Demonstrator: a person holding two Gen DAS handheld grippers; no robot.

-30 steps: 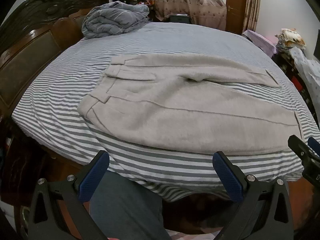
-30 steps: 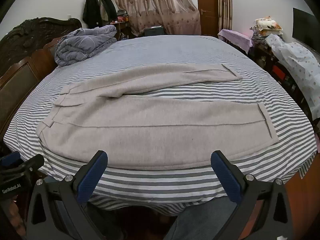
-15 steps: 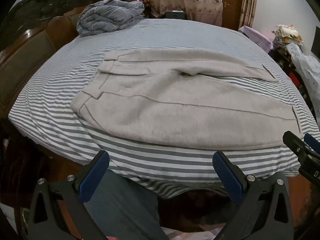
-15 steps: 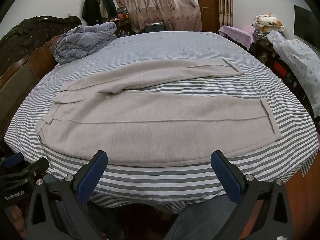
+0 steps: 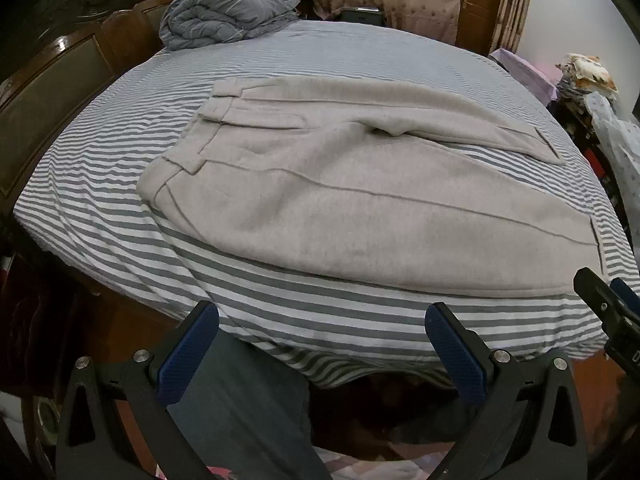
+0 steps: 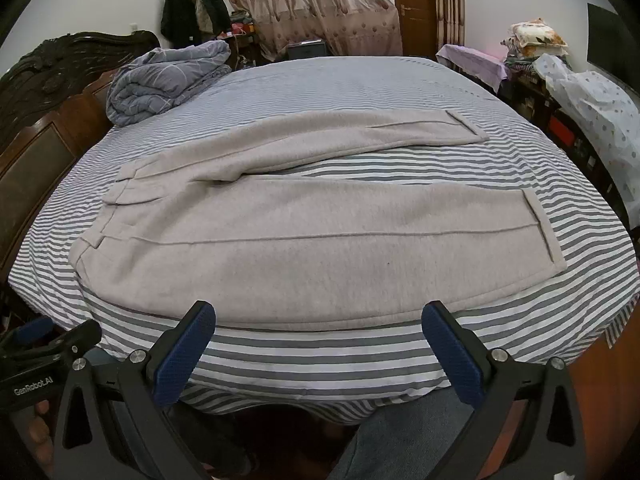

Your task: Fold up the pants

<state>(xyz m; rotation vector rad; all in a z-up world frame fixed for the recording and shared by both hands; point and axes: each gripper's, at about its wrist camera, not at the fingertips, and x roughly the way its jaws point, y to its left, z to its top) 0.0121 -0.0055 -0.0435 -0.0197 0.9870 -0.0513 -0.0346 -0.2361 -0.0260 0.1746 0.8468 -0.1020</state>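
Light grey fleece pants [image 5: 320, 200] [image 6: 304, 240] lie flat across the striped bed, waistband to the left, both legs running right and spread apart in a V. My left gripper [image 5: 322, 344] hovers open over the near bed edge, below the pants' seat. My right gripper [image 6: 320, 340] is open too, just short of the near leg's lower edge, touching nothing. The right gripper's body [image 5: 612, 312] shows at the left view's right edge; the left gripper's body [image 6: 44, 352] shows at the right view's lower left.
The grey-and-white striped sheet [image 6: 360, 80] covers the bed. A rolled grey-blue duvet [image 5: 228, 12] [image 6: 164, 76] sits at the far left by the dark wooden headboard [image 5: 52, 72]. Cluttered furniture [image 6: 580, 92] lines the right side. A person's trouser legs [image 5: 240, 412] are below the grippers.
Both grippers have crept forward toward the bed, so the pants sit a little larger and lower in view. Both stayed open; the pants have not moved.
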